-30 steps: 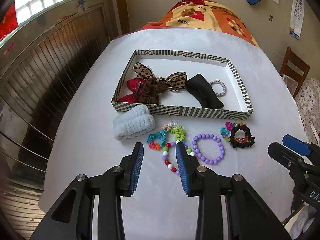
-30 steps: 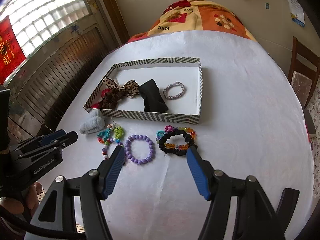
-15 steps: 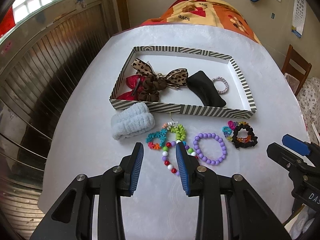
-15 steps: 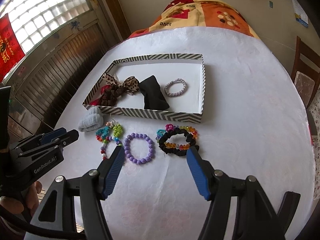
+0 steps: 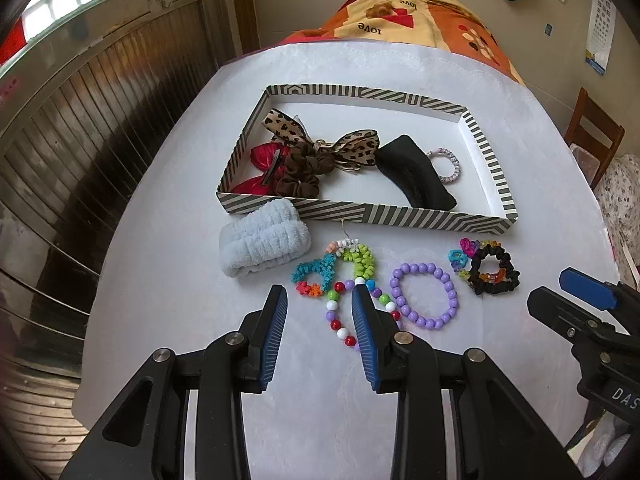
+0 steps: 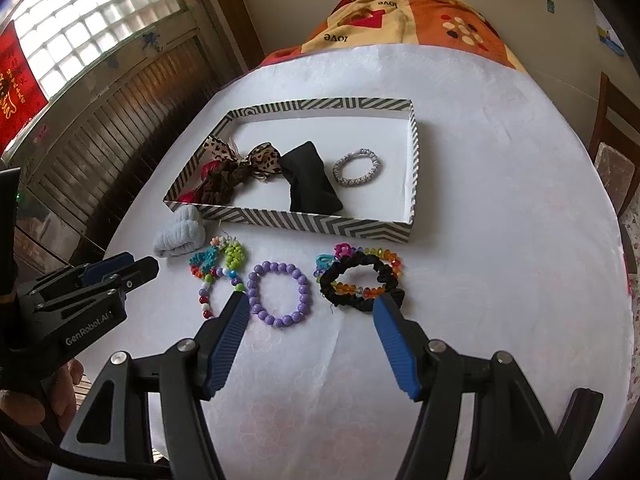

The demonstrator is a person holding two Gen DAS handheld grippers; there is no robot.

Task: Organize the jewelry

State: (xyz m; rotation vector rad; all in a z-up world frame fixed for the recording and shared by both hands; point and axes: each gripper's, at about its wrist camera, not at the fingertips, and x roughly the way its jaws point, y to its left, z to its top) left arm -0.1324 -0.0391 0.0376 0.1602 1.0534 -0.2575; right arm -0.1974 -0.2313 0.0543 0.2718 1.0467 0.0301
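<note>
A striped box (image 5: 360,216) (image 6: 304,227) on the white table holds a leopard bow (image 5: 352,146), a brown scrunchie (image 5: 300,178), a red clip (image 5: 264,160), a black cloth piece (image 5: 416,178) and a silver bracelet (image 6: 357,168). In front of it lie a light blue scrunchie (image 5: 264,242), a multicoloured bead strand (image 5: 340,276), a purple bead bracelet (image 5: 426,300) (image 6: 278,294) and a black scrunchie with coloured beads (image 5: 490,266) (image 6: 360,280). My left gripper (image 5: 320,300) is open over the bead strand. My right gripper (image 6: 310,304) is open wide, just before the purple bracelet and black scrunchie.
An orange patterned blanket (image 5: 420,20) covers the table's far end. A wooden chair (image 5: 592,132) stands at the right. A metal shutter wall and a window (image 6: 80,20) run along the left. The table edge is near on the left and right.
Both grippers have moved slightly forward towards the jewelry; the items look a little closer. Jaw openings are unchanged.
</note>
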